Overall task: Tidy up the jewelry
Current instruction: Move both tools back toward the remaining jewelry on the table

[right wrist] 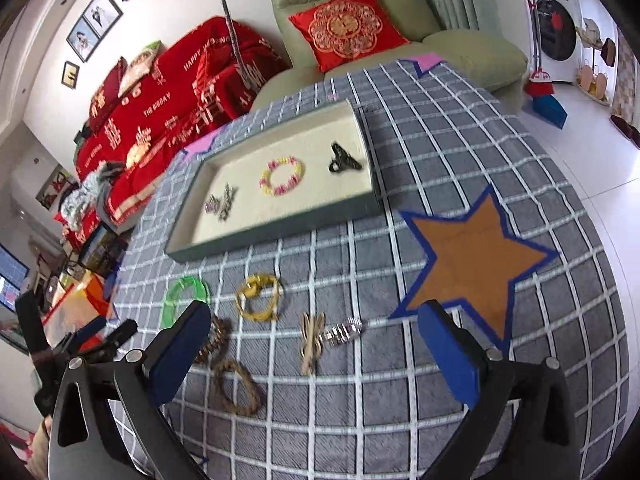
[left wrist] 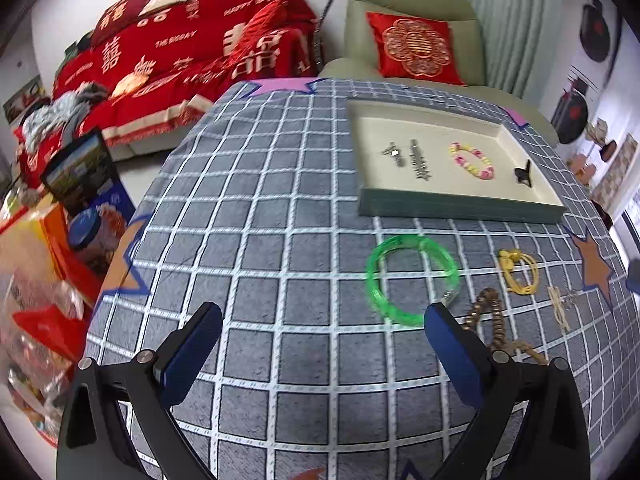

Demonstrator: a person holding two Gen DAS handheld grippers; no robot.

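Grey checked tabletop (left wrist: 280, 240) before a red-draped sofa (left wrist: 180, 60). Left hand-held gripper (left wrist: 320, 328) spread wide, empty; green bangle (left wrist: 412, 280) just ahead of its right finger, cream tray (left wrist: 460, 200) beyond.

Right hand-held gripper (right wrist: 316, 328) likewise wide open, empty; tan hair tie (right wrist: 310, 342) and silver clip (right wrist: 346, 330) between its fingers, yellow cord bracelet (right wrist: 260, 298) ahead, tray (right wrist: 276, 228) farther.

Grey white-checked tablecloth (right wrist: 400, 380), cream tray (right wrist: 248, 216), green bangle (left wrist: 412, 280), red cushion (right wrist: 346, 28).

The blue-padded right claw finger (left wrist: 452, 354) is hiding part of the brown wooden bead bracelet (left wrist: 490, 314). Motion blur is smearing the small silver hair clips (right wrist: 220, 204) in the cream-lined tray (right wrist: 276, 236).
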